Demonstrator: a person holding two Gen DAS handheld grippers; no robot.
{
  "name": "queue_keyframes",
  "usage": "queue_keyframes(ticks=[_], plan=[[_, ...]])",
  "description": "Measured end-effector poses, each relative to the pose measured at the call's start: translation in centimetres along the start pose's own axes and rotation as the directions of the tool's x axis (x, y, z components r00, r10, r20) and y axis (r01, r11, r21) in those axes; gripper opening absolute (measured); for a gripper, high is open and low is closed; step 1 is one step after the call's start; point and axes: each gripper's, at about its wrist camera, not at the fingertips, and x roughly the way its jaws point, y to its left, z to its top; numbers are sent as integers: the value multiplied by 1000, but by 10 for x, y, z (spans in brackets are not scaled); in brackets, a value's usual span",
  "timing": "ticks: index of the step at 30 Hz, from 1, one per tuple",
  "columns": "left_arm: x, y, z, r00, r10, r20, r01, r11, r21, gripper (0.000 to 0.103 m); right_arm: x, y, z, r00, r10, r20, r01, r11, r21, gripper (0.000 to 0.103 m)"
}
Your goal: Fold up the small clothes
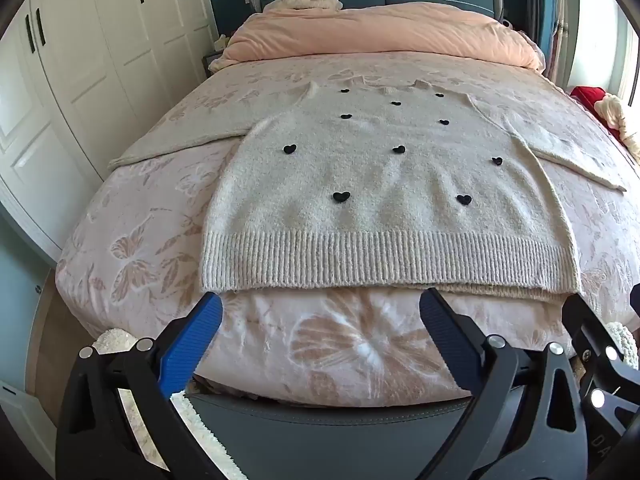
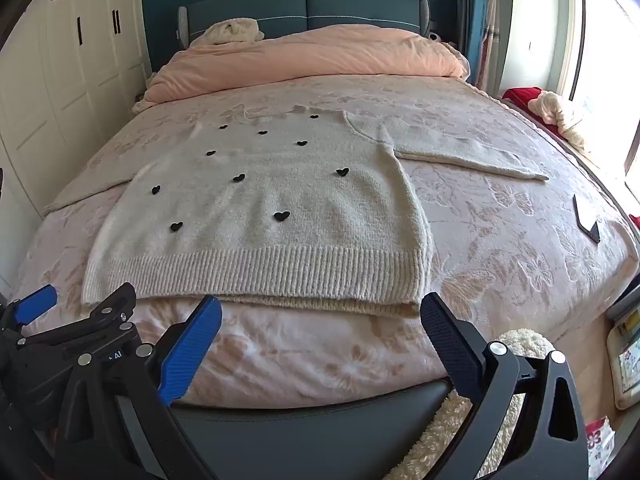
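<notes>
Sweater [image 1: 384,184] lies flat on the bed [image 1: 360,344], front up, sleeves spread wide, ribbed hem nearest. Left hand-held gripper [image 1: 320,312] hovers just short of that hem, jaws apart, gripping nothing. Right hand-held gripper [image 2: 320,316] hovers alongside, jaws apart too. A phone [image 2: 587,218] rests on the bed, off right.

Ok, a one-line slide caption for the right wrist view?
Open right gripper hovers before the ribbed hem of a cream sweater with black hearts, spread flat on the bed.
</notes>
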Motion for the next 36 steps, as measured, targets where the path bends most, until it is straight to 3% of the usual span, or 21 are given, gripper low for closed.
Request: queue_keyframes(ticks=[4, 36], plan=[[0, -1, -1, 1000, -5, -3, 5, 1000, -7, 97, -3, -1, -1, 1000, 9, 26, -10, 1000, 19, 98], [-3, 5, -1, 1000, 2, -3, -2, 1000, -6, 97, -2, 0, -3, 1000, 30, -8, -30, 999, 31, 98]])
